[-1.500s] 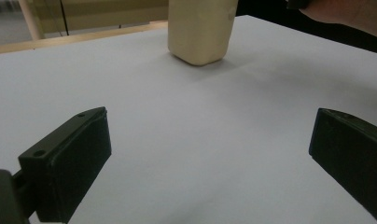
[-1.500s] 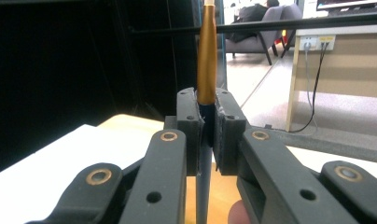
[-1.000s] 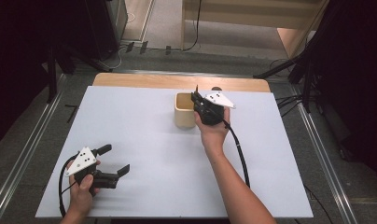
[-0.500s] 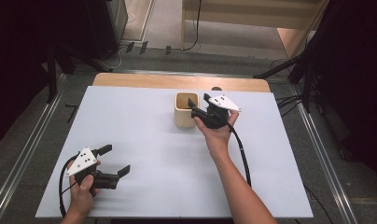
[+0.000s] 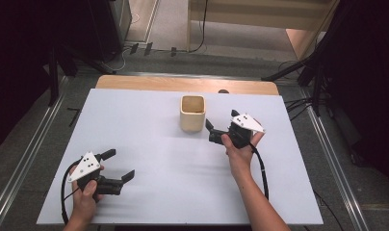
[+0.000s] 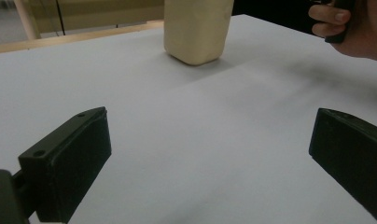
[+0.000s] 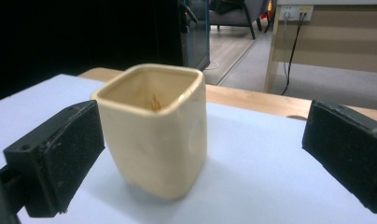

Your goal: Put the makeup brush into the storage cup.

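High view: a cream, square-mouthed ceramic cup (image 5: 192, 113) is seen upright on the white table (image 5: 149, 125), toward its far edge. The right gripper (image 5: 220, 126) is held just beside it, jaws apart. The left gripper (image 5: 119, 165) is held well apart near the front, jaws spread.

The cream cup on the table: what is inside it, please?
In the right gripper view, the cream cup shows a small orange-brown thing low against its inner back wall. What it is cannot be told. The near wall covers the cup's bottom, so anything else there is hidden.
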Tool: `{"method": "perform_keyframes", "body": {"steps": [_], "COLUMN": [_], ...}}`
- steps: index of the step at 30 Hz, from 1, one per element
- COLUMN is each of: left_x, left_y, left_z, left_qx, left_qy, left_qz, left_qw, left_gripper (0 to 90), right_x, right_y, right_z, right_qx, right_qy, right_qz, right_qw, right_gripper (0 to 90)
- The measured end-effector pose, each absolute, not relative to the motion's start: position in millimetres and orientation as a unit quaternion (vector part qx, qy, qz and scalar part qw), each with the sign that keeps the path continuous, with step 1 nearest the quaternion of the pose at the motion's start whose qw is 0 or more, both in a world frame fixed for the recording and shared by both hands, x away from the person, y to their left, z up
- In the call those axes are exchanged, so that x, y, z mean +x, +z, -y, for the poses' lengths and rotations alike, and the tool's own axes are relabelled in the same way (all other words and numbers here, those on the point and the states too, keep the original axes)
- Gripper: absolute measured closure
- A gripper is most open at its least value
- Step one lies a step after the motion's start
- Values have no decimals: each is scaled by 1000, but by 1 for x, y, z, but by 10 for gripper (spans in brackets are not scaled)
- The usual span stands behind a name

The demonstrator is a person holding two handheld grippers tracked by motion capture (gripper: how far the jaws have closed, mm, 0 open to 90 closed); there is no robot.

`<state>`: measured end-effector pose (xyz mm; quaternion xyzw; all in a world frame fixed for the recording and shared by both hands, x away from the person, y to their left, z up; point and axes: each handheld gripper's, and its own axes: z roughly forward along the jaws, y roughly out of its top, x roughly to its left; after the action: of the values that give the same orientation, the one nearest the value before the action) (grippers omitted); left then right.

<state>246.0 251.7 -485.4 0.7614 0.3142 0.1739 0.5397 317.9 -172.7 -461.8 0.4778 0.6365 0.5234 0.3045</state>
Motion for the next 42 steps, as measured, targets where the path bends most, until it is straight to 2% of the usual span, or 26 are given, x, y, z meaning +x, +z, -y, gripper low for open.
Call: {"method": "perform_keyframes", "body": {"steps": [17,29,42], "left_x": [245,243,243], "left_y": [-484,-482,-482], "left_z": [-250,-251,-252], "left_qx": [761,757,757], "left_qy": [175,181,182], "left_qz": [-312,-314,-313], "left_qw": [541,544,544], "left_gripper": [0,0,0], "right_x": [280,261,242], "right_y": [-486,-493,-497], "right_z": [206,222,241], "right_qx": [483,487,491], "right_qy": [511,505,493], "right_qz": [-646,-652,-654], "right_qw": [297,287,296], "right_gripper": [0,0,0]}}
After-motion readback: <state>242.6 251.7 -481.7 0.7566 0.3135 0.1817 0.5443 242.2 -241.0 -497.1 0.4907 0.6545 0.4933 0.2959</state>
